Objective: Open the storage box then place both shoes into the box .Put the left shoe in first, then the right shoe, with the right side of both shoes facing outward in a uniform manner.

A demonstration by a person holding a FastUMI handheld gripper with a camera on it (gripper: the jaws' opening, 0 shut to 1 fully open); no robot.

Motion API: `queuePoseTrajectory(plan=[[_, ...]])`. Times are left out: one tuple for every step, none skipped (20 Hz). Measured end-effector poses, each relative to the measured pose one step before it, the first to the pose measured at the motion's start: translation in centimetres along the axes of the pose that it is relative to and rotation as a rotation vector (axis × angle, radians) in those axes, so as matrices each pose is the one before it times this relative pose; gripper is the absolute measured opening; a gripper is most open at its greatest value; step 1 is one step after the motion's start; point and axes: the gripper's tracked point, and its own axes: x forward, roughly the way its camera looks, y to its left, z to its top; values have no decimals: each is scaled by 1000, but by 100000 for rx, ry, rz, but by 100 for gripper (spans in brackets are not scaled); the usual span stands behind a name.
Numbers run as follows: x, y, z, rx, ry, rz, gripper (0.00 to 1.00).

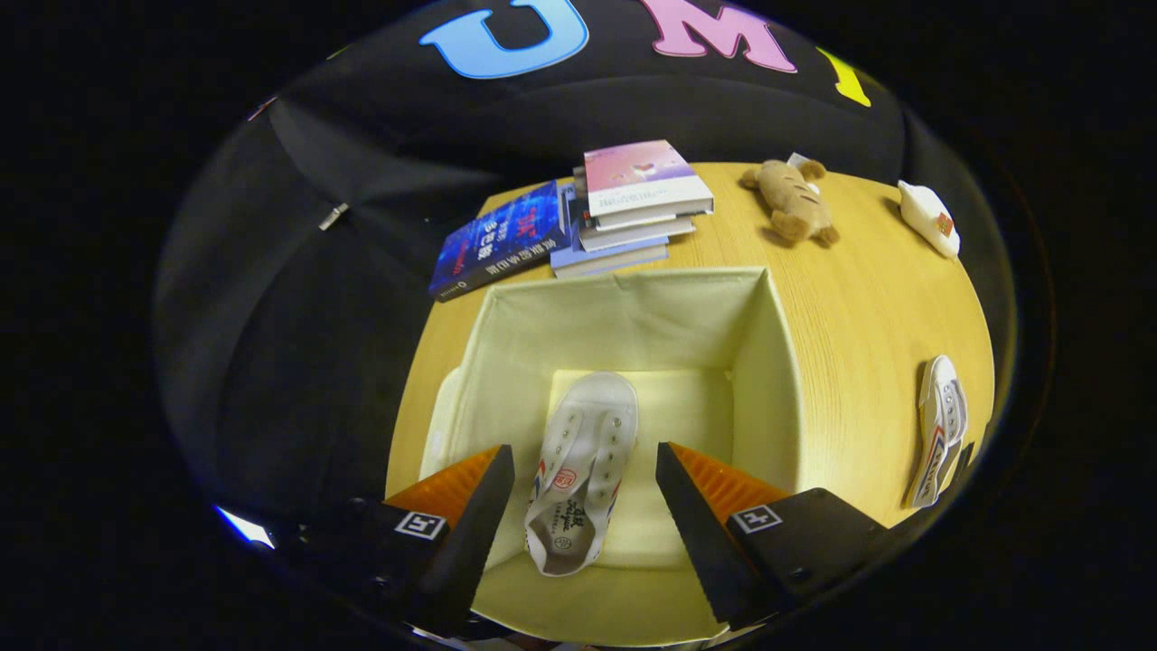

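Cream fabric lines the open box, which stands on the table just ahead of the tool. The tool's two black fingers with orange ribbed backs are spread wide and pinch nothing; their tips hang over the box's near side, one to each side of the shoe inside.

That white shoe lies on the box floor between the fingers, toe toward 12 o'clock, opening up. Its heel end sits close to the near wall. Print on its insole is too small to make out.

A second white shoe lies on its side on the table at 3 o'clock from the box, well apart from it, and the view's curve distorts it.

The table is light wood grain. At 12 o'clock beyond the box sits a stack of books, with a blue book leaning at their left. A brown plush toy lies at 1 o'clock, and a small white object, hard to identify, sits at 2 o'clock near the table's edge. Black cloth forms the wall behind and to the left.
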Motion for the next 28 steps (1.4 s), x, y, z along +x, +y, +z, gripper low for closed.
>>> queuePoseTrajectory(plan=[[-1379, -536, 1208, -1896, -4679, 1521, 99], [-1436, -782, 1376, -1366, -5084, 1169, 99], [-1309, -773, 1308, -922, -4351, 1574, 99], [-1354, -960, 1231, -934, -4499, 969, 99], [-1288, -1517, 1014, -1648, -3884, -603, 99], [-1258, -2047, 792, -1770, -2842, -1036, 99], [-1269, -2094, 413, -1150, -2143, -1640, 98], [-1237, -2320, 132, -832, -1429, -2507, 99], [-856, -2668, -144, -468, -263, -2997, 99], [-984, -2939, -514, -773, 73, -3970, 99], [-799, -3234, -734, -925, 619, -4655, 99], [-579, -3173, -969, -990, 1023, -4261, 99], [-360, -2742, -1285, -496, 1763, -3758, 99], [-132, -2609, -1487, 80, 2441, -3444, 99], [-105, -2391, -1497, 140, 2920, -3067, 99], [350, -1946, -1599, 102, 3020, -1946, 98], [387, -1695, -1440, -88, 2926, -2196, 98], [534, -1584, -1451, -169, 2913, -1812, 98], [604, -1316, -1266, 98, 2591, -1557, 98], [550, -1198, -1123, -521, 2255, -1353, 98], [817, -1094, -1170, -1171, 2757, -1396, 97], [887, -599, -945, -704, 2418, -359, 96], [812, -415, -900, -1187, 2384, 32, 95], [1029, -598, -820, -1986, 2253, -886, 95], [1086, -487, -808, -2097, 1689, -792, 94], [984, -263, -721, -1950, 1982, -129, 93], [844, -160, -276, -1299, 1087, -97, 89], [632, -195, 169, -936, 242, -206, 87]])
